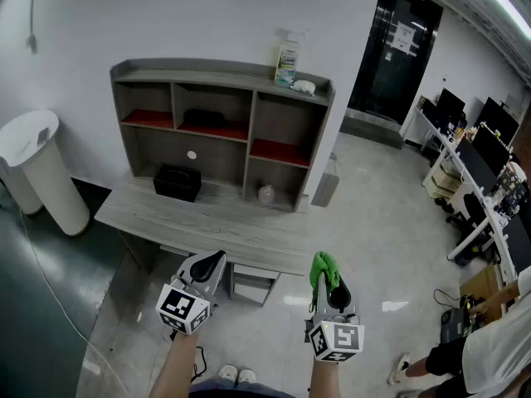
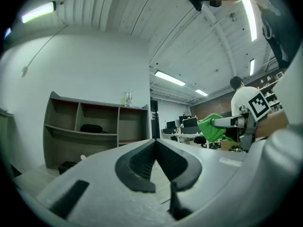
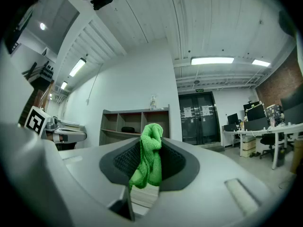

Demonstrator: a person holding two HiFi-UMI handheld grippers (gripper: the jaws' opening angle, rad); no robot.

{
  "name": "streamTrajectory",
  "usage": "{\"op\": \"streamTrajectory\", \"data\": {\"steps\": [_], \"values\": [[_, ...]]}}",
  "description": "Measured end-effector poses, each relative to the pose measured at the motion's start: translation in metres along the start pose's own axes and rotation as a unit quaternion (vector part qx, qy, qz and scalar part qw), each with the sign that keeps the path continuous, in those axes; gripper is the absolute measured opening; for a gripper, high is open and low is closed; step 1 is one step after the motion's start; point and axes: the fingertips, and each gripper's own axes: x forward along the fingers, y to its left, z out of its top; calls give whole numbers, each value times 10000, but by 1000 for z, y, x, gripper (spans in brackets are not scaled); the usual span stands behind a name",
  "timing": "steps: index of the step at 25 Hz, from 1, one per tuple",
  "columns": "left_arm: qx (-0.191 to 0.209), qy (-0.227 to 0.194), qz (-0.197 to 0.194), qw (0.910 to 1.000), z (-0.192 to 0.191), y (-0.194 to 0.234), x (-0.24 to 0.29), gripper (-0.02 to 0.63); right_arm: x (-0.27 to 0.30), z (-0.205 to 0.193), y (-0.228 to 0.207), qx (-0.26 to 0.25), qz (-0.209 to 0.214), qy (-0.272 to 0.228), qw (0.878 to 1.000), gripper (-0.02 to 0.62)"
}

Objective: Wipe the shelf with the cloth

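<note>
Approach step: your right gripper (image 1: 331,291) clamps green cloth (image 1: 322,267); left gripper (image 1: 209,265) jaws together, empty. Next, you need reach to far shelf unit (image 1: 222,75).

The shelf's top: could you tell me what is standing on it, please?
A spray bottle and a small white thing beside it, at the shelf's right end. The bottle covers the spot behind it.

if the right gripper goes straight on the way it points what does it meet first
Probably the shelf unit, near its right-hand compartments: the right gripper, shut on the green cloth, points at it over the desk top. Depth is unclear.
</note>
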Motion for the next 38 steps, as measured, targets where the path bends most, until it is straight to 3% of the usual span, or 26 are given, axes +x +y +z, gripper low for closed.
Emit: {"op": "streamTrajectory", "data": {"steps": [12, 28, 38], "values": [[-30, 47, 1, 10000, -5, 8, -3, -2, 5, -2, 8, -43, -4, 36, 10000, 112], [-121, -25, -135, 9998, -15, 37, 6, -2, 24, -12, 11, 9, -339, 0, 9994, 123], [-183, 164, 54, 9997, -38, 79, 59, -1, 101, -26, -11, 58, -286, 2, 9996, 123]]}}
